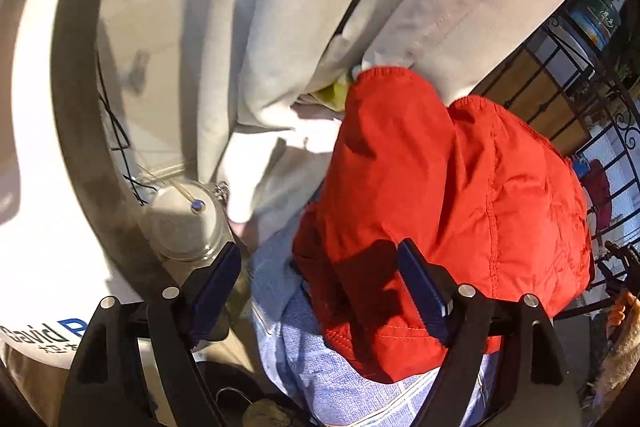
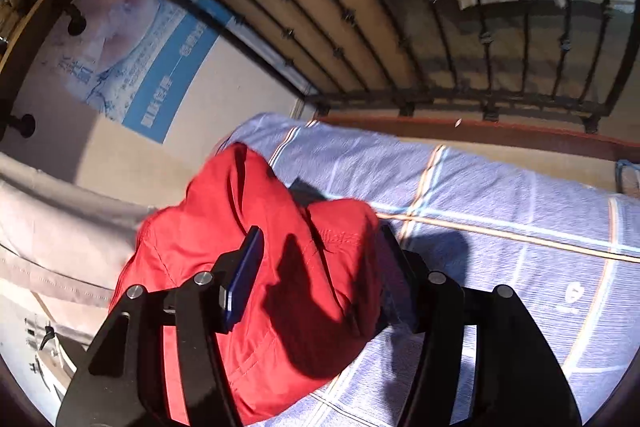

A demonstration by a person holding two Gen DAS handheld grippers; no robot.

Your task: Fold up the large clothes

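A red garment (image 1: 440, 187) lies bunched in a heap on a bed with a blue checked sheet (image 1: 320, 387). My left gripper (image 1: 320, 283) hangs open over the heap's near edge. Its right finger stands in front of the red cloth and its left finger is off the cloth, near a jar. In the right wrist view the red garment (image 2: 224, 219) bulges up between the fingers of my right gripper (image 2: 320, 275). That gripper's jaws stand apart and the left pad's blue face is bare. The cloth hides part of the right finger. The sheet (image 2: 500, 207) stretches away to the right.
Beige cloth (image 1: 280, 7) hangs beyond the bed. A glass jar (image 1: 188, 227) and a white lettered board (image 1: 40, 267) sit at the left. A black iron bed frame (image 2: 400, 27) closes the far end. A blue poster (image 2: 152, 67) hangs under a shelf with hooks (image 2: 76, 19).
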